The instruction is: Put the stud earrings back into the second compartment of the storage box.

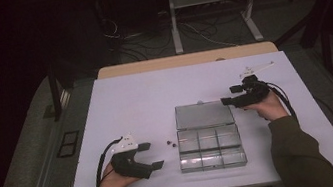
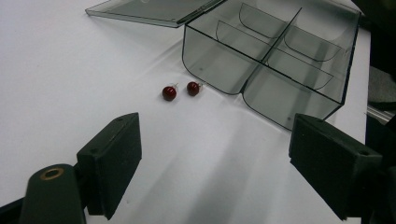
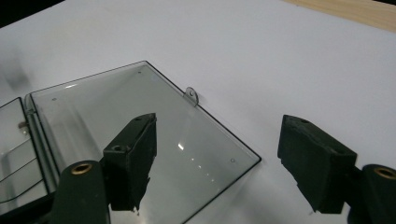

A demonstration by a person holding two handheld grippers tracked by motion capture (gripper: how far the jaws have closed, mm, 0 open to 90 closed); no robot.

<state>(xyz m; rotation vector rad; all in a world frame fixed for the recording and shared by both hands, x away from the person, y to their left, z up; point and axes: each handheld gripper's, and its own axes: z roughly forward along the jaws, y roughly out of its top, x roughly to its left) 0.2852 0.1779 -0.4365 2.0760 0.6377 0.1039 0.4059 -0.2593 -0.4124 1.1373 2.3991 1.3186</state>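
On the white table (image 1: 125, 100), a clear compartment box (image 1: 210, 148) is lying with its lid (image 1: 204, 114) flung flat open behind it, and every compartment I can see is sitting empty. Just left of the box, two red bead earrings (image 2: 180, 90) are resting close together, apparently waiting to go inside. Pointing at them, the left gripper (image 1: 152, 155) is hovering with jaws apart, nothing between them. Over the lid's far right corner, the right gripper (image 1: 226, 95) is hanging, jaws also apart and empty, likely having finished with the lid.

Two red beads (image 2: 181, 90), one clear box (image 2: 280, 70).
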